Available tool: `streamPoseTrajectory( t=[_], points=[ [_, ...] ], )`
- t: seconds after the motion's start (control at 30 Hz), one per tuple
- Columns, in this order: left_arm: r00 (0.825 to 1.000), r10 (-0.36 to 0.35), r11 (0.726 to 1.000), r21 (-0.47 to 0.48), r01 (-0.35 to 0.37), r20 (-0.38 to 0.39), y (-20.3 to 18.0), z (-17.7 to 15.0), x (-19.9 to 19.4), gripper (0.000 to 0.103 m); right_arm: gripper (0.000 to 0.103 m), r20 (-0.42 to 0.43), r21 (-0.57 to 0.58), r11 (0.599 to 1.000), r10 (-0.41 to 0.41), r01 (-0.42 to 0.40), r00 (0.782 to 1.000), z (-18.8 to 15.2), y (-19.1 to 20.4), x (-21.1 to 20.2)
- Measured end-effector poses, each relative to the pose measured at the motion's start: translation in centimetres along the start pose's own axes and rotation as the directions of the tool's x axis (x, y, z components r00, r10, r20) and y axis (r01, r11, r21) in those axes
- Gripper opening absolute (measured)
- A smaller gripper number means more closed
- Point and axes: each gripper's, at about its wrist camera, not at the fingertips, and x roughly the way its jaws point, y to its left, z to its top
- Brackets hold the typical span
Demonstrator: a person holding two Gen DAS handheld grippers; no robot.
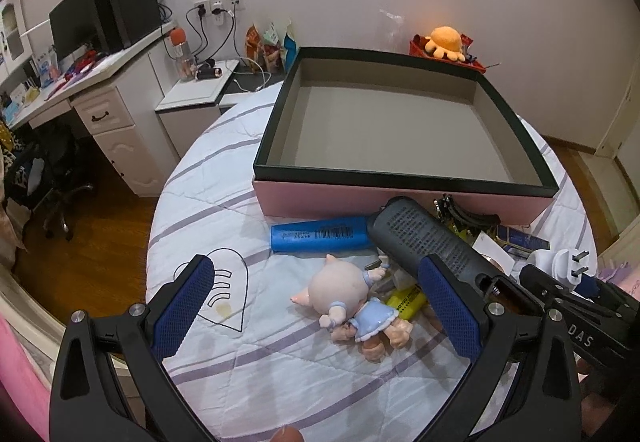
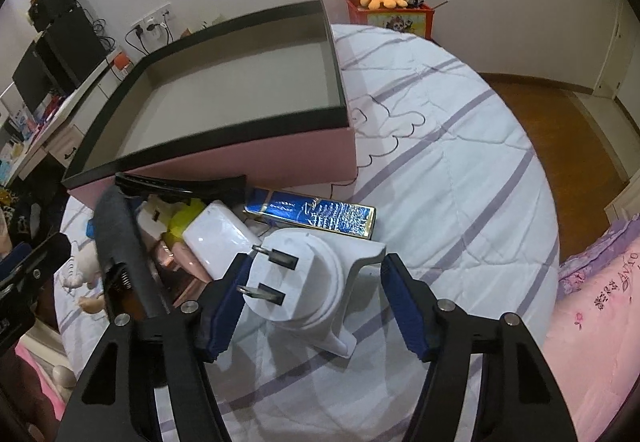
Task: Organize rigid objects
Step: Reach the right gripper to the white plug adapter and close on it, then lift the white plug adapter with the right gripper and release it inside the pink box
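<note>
Slippage is threatening at six o'clock, where the right claw is straddling the white plug adapter, only one pad touching; the left claw is hanging spread.

Both claws black plastic — blue textured pads, silver screws.

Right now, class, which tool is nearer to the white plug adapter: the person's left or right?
Right. The right tool has the white plug adapter between its fingers. The left tool hangs over the doll, with the adapter off to its right.
</note>
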Motion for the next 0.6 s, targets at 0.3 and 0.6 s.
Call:
streamPoseTrajectory(
  t=[0.3, 0.6],
  points=[
    [1.0, -0.009, 1.0, -0.006, 0.009, 0.029, 0.0, 0.8, -1.5, 0.103, 0.048, 0.064, -0.015, 1.0, 0.003, -0.002, 0.998, 1.1, 0.0, -3.2],
    [0.999, -0.023, 0.999, -0.024, 0.024, 0.037, 0.3, 3.3, -0.8, 0.103, 0.045, 0.078, -0.091, 0.996, -0.003, 0.01, 0.997, 4.6, 2.0, -2.7]
  ],
)
